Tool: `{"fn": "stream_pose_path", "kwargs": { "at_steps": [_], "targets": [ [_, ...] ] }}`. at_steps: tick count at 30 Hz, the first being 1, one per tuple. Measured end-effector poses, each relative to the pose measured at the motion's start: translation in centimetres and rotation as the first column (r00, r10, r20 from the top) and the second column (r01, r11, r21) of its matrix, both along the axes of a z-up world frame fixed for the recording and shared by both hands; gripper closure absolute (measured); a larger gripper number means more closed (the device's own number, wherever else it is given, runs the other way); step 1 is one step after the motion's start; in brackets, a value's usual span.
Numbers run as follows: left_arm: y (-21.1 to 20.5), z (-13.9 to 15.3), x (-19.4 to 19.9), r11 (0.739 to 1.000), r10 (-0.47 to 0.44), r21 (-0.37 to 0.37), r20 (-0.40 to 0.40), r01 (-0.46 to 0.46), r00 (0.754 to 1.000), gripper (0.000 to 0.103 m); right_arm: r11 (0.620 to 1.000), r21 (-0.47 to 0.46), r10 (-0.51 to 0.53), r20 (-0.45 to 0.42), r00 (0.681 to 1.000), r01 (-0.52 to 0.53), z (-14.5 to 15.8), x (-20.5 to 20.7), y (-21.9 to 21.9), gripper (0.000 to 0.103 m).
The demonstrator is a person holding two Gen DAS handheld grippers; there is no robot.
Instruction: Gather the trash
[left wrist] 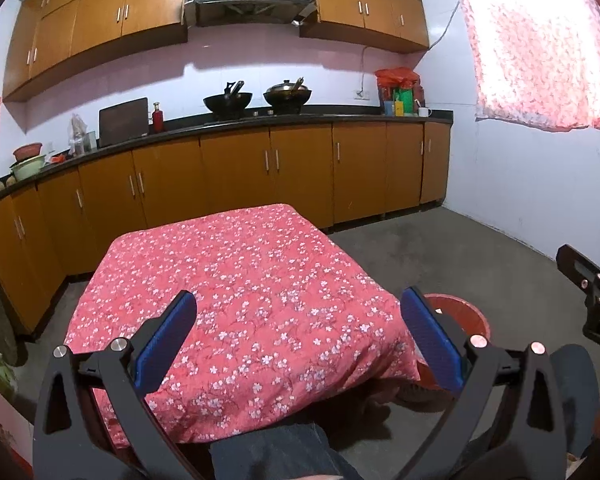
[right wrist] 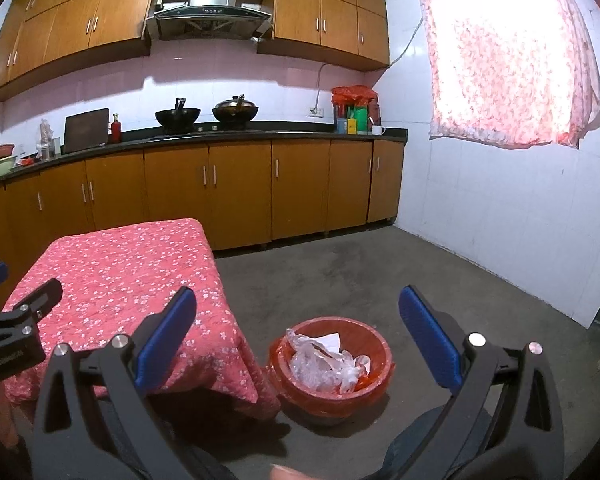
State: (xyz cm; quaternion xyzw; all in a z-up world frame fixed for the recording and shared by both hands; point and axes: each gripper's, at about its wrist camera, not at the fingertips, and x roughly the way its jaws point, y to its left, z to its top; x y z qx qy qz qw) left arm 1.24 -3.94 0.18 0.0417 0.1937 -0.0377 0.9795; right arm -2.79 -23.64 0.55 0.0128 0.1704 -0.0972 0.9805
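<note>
While both tools are held above the person's lap, the left gripper (left wrist: 298, 320) has its two blue-padded fingers spread wide apart and carries nothing; beyond it lies the low table draped in a red cloth printed with small white blossoms (left wrist: 240, 280). The right gripper (right wrist: 298, 320) is likewise spread wide with nothing between its blue pads (right wrist: 168, 336). From the right wrist view, the round red plastic bin lined with a red bag (right wrist: 374, 390) stands on the grey concrete floor (right wrist: 380, 272) at roughly 6 o'clock, just beside the near right corner of the table, in line with the gap between the fingers. Crumpled clear plastic wrappers and a white paper scrap (right wrist: 326, 360) lie inside the bin. From the left wrist view, only part of the bin rim shows at about 4 o'clock, behind the right-hand finger. At 12 o'clock, orange-brown wooden base cabinets (right wrist: 240, 188) run under a black countertop holding two dark woks (right wrist: 178, 117). A floral pink curtain (right wrist: 504, 68) hangs at 2 o'clock.
</note>
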Motion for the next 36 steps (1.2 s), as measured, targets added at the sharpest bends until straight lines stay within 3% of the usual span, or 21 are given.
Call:
{"fn": "stream_pose_path", "kwargs": {
  "at_steps": [7, 36],
  "targets": [
    [-0.5, -0.2, -0.6, 1.0, 0.005, 0.027, 0.018, -0.005, 1.0, 0.002, 1.0, 0.009, 0.004, -0.018, 1.0, -0.003, -0.7, 0.3, 0.2, 0.004],
    [0.7, -0.3, -1.4, 1.0, -0.003, -0.001, 0.032, 0.003, 0.999, 0.002, 0.999, 0.01, 0.047, -0.005, 0.999, -0.047, -0.5, -0.1, 1.2, 0.004]
  ]
}}
